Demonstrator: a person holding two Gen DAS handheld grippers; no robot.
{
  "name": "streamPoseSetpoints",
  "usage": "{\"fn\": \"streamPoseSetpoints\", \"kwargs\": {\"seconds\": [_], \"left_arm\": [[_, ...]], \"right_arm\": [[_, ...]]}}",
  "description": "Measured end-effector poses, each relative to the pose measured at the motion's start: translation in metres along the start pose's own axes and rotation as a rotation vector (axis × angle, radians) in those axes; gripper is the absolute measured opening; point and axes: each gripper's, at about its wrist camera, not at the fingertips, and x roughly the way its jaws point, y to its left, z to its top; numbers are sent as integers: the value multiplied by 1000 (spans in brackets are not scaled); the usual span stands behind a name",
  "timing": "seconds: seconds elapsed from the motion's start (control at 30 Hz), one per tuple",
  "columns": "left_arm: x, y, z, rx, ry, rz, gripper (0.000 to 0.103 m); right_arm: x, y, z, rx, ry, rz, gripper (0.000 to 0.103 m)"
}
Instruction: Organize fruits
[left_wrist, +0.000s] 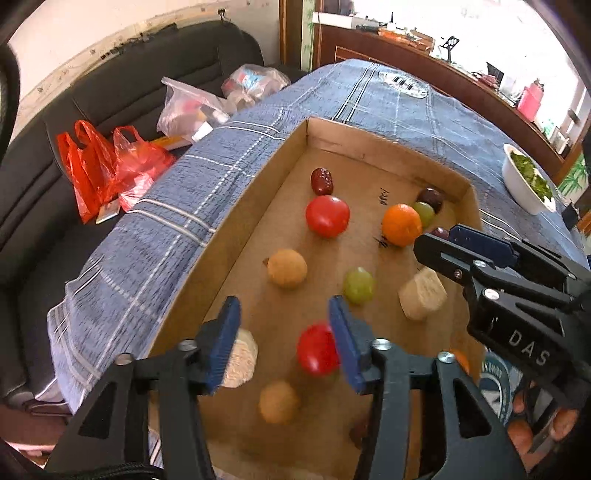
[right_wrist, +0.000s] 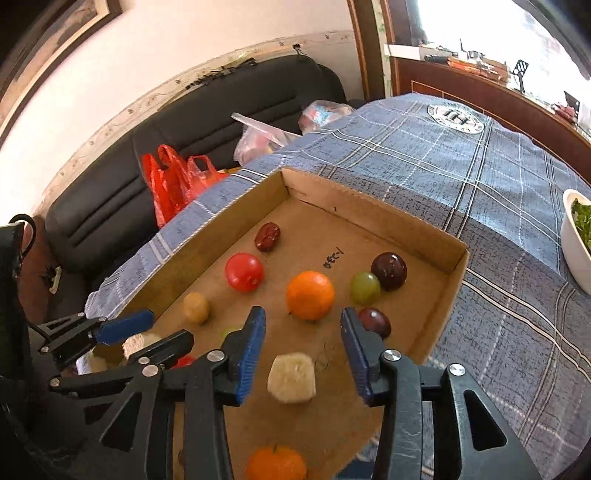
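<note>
A shallow cardboard box (left_wrist: 258, 177) (right_wrist: 456, 254) on a blue plaid tablecloth holds loose fruits: red tomatoes (left_wrist: 327, 215) (right_wrist: 244, 272), an orange (left_wrist: 401, 225) (right_wrist: 310, 295), green grapes (left_wrist: 358, 285) (right_wrist: 364, 287), a red date (left_wrist: 321, 181) (right_wrist: 268, 236), dark plums (right_wrist: 388, 271), tan round fruits (left_wrist: 287, 268) (right_wrist: 196, 307) and pale banana chunks (left_wrist: 422, 294) (right_wrist: 291, 377). My left gripper (left_wrist: 284, 339) is open above the box, a second tomato (left_wrist: 317, 349) beside its right finger. My right gripper (right_wrist: 303, 350) is open, hovering over a banana chunk.
A white bowl of greens (left_wrist: 526, 181) (right_wrist: 576, 240) stands on the cloth to the right of the box. A black sofa (left_wrist: 122, 85) behind the table carries red bags (left_wrist: 107, 166) (right_wrist: 173, 181) and clear plastic bags (left_wrist: 188, 107). Another orange (right_wrist: 276, 463) lies at the box's near end.
</note>
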Motion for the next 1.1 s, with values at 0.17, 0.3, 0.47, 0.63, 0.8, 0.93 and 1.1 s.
{"fn": "streamPoseSetpoints", "kwargs": {"seconds": [0.17, 0.3, 0.47, 0.63, 0.8, 0.93, 1.1], "left_arm": [[-31, 0, -22, 22, -36, 5, 55], [-55, -2, -41, 50, -66, 15, 55], [-81, 1, -64, 75, -96, 43, 55], [-101, 2, -79, 77, -124, 46, 55], [-113, -6, -90, 95, -144, 44, 55], [-119, -16, -97, 115, -150, 39, 57], [-125, -21, -106, 128, -158, 47, 60]], "right_arm": [[-24, 2, -16, -60, -16, 60, 53], [-47, 9, -32, -161, -31, 89, 62], [-76, 18, -56, -283, -46, 147, 77], [-100, 29, -76, -395, -55, 171, 80], [-111, 36, -89, -458, -69, 166, 83], [-112, 40, -96, -493, -65, 155, 83], [-114, 41, -102, -522, -55, 148, 83]]}}
